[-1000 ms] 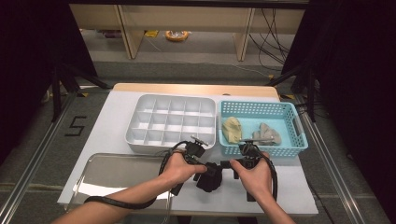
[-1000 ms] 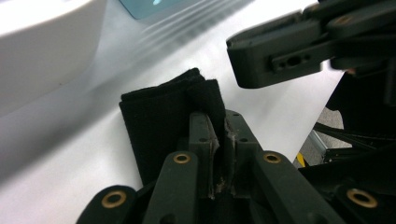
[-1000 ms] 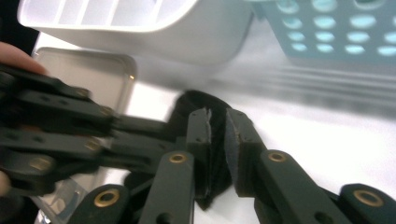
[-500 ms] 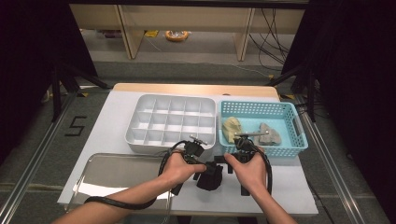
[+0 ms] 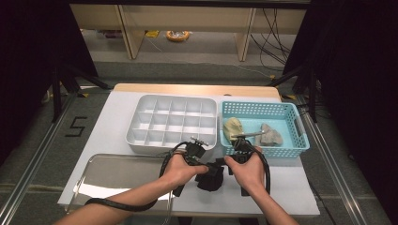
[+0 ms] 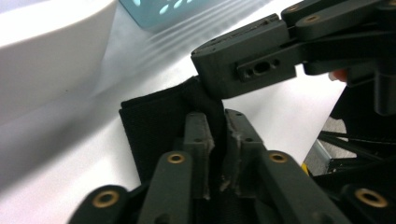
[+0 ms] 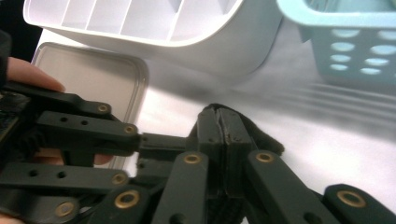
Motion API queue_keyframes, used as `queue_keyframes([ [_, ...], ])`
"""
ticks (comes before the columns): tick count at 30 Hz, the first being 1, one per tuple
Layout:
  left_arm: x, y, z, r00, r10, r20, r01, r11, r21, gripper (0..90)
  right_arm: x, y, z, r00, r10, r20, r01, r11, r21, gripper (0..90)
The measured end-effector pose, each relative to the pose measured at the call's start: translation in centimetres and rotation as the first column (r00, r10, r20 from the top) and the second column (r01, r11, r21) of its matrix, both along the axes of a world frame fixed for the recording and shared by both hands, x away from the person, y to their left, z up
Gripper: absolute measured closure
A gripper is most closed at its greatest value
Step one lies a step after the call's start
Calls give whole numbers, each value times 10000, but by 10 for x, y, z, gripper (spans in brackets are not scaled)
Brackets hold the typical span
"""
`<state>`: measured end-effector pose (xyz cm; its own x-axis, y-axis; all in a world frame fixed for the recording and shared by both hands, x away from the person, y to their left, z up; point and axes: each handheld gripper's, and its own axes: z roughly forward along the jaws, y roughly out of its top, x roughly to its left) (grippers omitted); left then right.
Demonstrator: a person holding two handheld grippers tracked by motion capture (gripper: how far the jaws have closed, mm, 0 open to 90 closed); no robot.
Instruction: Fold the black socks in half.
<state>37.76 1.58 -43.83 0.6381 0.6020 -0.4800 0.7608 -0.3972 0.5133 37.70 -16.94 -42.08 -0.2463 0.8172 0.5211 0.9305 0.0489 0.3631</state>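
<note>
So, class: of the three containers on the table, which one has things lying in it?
The blue basket; the white divided tray and metal tray hold nothing.

On the white table (image 5: pixel 117 122), the left gripper (image 5: pixel 197 161) and the right gripper (image 5: pixel 234 159) meet over a black cloth (image 5: pixel 211 178) lying between the person's hands. It looks pinched from both sides, though the jaws are too small to read clearly. Beyond stand a white compartment tray (image 5: pixel 172 123) and, just beside it, a blue basket (image 5: pixel 263 108); a clear tray (image 5: pixel 112 173) lies at left.
</note>
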Motion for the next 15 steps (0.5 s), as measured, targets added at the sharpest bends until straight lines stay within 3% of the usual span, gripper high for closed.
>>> queue_keyframes([
  [3,-4,5,7,9996,146,236,-139,9995,-279,756,0,-1,1,9999,-64,-94,65,9999,92,898],
  [7,-10,11,11,10000,-36,67,39,9993,-381,750,2,-2,-3,10000,30,-40,-31,9999,-110,900],
  [8,-11,13,11,10000,12,31,-10,9990,-444,743,0,1,-1,9989,-300,-372,304,9995,113,900],
  [10,-14,16,11,9999,20,-161,-27,9991,-411,739,0,1,-1,9985,-421,-356,420,9991,-29,900],
  [11,-15,17,10,9997,13,-225,-25,9986,-524,739,1,-3,-2,10000,-30,-52,30,10000,3,900],
  [15,-18,17,8,9993,-92,-366,74,9988,-480,733,2,-3,5,9999,-66,151,66,10000,14,900],
])
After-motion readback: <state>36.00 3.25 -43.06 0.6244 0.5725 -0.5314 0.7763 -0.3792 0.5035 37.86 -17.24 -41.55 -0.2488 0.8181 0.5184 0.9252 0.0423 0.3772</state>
